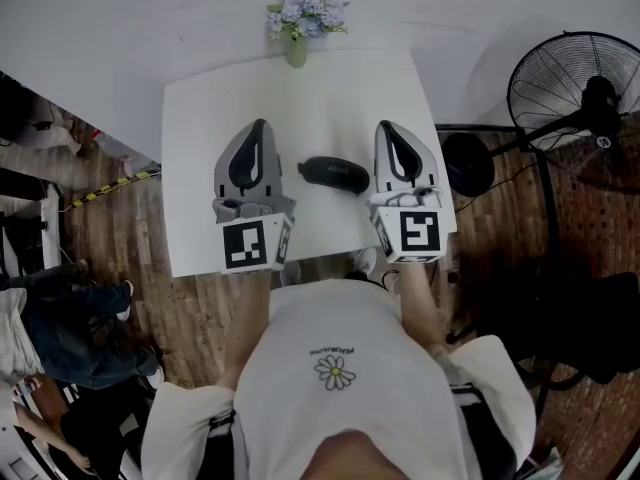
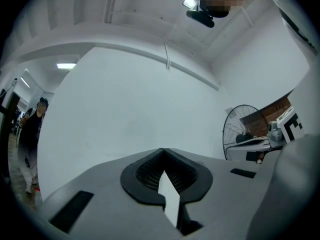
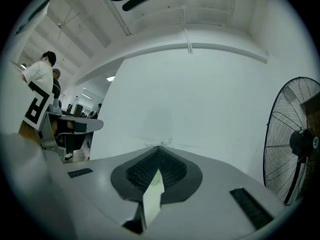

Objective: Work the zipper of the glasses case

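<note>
In the head view, the dark glasses case [image 1: 335,174] lies on the white worktop [image 1: 200,118] between the left hand-held gripper [image 1: 260,126] and the right hand-held gripper [image 1: 386,126], nearer the right one, with a vase of flowers [image 1: 298,28] at the far edge. The left gripper view shows the left hand-held gripper clenched tip to tip on nothing, with a fan [image 2: 245,129] off to the right. The right gripper view shows the right hand-held gripper likewise clenched and empty, facing a white wall [image 3: 200,99].

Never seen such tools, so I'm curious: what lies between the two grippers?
A dark glasses case on the white table, nearer the right gripper than the left gripper. The head view shows it.
</note>
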`<action>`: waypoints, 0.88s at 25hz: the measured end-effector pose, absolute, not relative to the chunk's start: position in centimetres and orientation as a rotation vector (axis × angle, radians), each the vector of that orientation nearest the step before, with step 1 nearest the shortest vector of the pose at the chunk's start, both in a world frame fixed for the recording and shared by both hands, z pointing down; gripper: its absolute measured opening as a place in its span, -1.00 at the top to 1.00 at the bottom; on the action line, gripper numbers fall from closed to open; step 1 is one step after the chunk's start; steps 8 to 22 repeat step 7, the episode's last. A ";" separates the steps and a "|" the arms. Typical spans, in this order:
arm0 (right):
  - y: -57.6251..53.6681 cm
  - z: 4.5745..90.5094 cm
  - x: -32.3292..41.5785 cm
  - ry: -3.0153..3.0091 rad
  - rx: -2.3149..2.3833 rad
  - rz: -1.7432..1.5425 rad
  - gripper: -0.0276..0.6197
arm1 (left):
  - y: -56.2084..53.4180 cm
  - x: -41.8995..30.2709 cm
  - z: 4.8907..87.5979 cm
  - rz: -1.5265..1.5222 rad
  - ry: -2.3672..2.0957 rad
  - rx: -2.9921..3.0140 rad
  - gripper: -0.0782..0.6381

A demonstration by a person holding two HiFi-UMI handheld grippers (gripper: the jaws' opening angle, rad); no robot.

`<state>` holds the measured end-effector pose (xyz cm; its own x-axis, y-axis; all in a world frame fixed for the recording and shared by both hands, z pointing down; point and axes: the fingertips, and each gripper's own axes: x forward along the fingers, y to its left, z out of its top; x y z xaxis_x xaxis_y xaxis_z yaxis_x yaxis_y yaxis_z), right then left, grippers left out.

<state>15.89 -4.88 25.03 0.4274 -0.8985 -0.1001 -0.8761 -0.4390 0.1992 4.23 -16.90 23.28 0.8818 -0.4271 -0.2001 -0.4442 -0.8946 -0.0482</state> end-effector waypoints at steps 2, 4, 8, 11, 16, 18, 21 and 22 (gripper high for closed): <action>-5.0 25.0 16.0 -1.601 2.548 -0.299 0.89 | -17.0 4.3 23.3 0.282 0.693 -2.955 0.74; -5.2 24.8 16.0 -1.609 2.548 -0.306 0.89 | -17.1 4.4 23.2 0.285 0.697 -2.954 0.74; -5.2 24.8 16.1 -1.610 2.545 -0.302 0.89 | -17.1 4.4 23.0 0.285 0.703 -2.954 0.74; -5.2 24.8 16.1 -1.610 2.545 -0.302 0.89 | -17.1 4.4 23.0 0.285 0.703 -2.954 0.74; -5.2 24.8 16.1 -1.610 2.545 -0.302 0.89 | -17.1 4.4 23.0 0.285 0.703 -2.954 0.74; -5.2 24.8 16.1 -1.610 2.545 -0.302 0.89 | -17.1 4.4 23.0 0.285 0.703 -2.954 0.74; -5.2 24.8 16.1 -1.610 2.545 -0.302 0.89 | -17.1 4.4 23.0 0.285 0.703 -2.954 0.74; -5.2 24.8 16.1 -1.610 2.545 -0.302 0.89 | -17.1 4.4 23.0 0.285 0.703 -2.954 0.74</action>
